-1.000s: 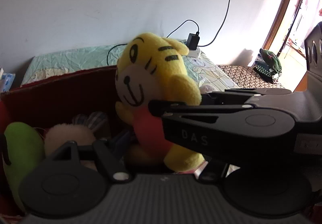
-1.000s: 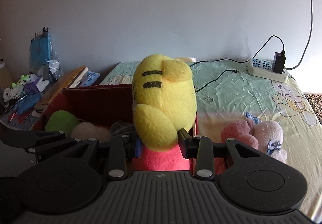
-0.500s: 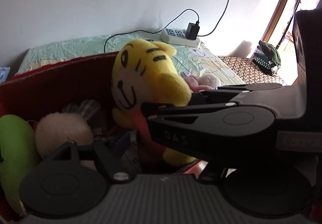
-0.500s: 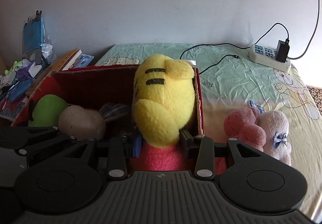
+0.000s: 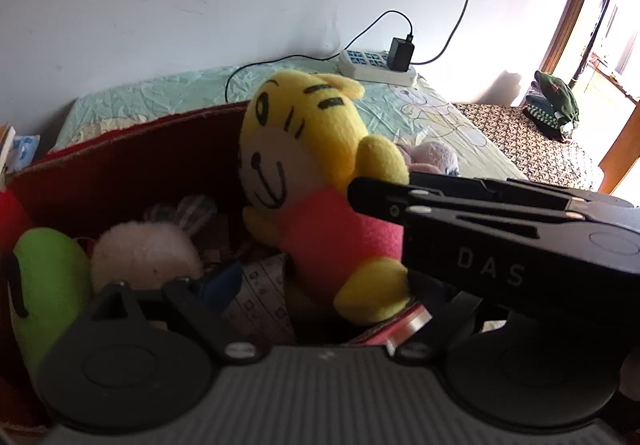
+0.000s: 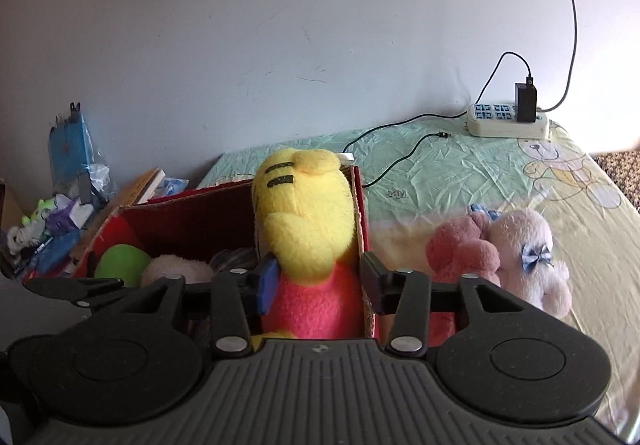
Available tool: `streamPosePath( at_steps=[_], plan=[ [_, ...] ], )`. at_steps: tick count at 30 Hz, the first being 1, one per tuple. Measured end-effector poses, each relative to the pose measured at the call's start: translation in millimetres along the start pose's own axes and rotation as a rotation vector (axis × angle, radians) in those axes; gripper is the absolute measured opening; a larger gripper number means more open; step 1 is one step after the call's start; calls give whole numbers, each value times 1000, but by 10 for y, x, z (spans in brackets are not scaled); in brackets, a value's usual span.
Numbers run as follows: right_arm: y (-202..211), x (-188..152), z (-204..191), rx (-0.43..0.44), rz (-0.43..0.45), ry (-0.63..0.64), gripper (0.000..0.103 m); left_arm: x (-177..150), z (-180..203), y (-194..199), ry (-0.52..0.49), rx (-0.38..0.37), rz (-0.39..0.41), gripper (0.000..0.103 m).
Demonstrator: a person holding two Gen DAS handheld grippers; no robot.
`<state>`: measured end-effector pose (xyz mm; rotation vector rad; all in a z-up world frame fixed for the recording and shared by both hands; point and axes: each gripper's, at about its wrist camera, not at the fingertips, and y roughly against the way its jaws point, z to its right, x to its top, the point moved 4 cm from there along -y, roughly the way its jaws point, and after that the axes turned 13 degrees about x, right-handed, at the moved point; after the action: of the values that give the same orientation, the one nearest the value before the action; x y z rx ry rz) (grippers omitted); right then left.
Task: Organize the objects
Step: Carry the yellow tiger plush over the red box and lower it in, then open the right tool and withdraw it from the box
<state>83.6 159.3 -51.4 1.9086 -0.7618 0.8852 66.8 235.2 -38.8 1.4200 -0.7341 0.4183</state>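
Note:
A yellow tiger plush in a pink shirt [image 6: 308,229] sits inside the right end of a red cardboard box [image 6: 188,205]. My right gripper [image 6: 316,285] is open, its fingers apart on either side of the plush's pink body. The plush also shows in the left wrist view [image 5: 316,185], leaning against the box's far wall [image 5: 120,165]. My left gripper [image 5: 296,309] is open at the box's near side; the right gripper's black body [image 5: 500,241] crosses that view. A green plush [image 5: 48,277] and a cream plush [image 5: 144,253] lie in the box.
A pink plush [image 6: 464,249] and a pale pink plush with a blue bow [image 6: 528,253] lie on the green bedsheet right of the box. A power strip with charger [image 6: 508,117] and cables sit by the wall. Books and clutter [image 6: 68,213] stand left of the box.
The tiger plush has come down into the red box. My right gripper's fingers have spread apart and let it go. Both views have dropped toward the box.

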Motion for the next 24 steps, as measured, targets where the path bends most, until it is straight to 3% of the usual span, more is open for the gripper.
streamPosePath(
  at_steps=[6,16,24],
  plan=[
    [24,-102,72,68,-3,-150,31,31,58,67,-29,77,-7,92],
    [244,-141,-3,59,29,-106,29,5,167,269,-108,193,12,95],
    [458,-172,-70,58,53,-92,30,-48,190,352,-113,242,-30,95]
  ],
)
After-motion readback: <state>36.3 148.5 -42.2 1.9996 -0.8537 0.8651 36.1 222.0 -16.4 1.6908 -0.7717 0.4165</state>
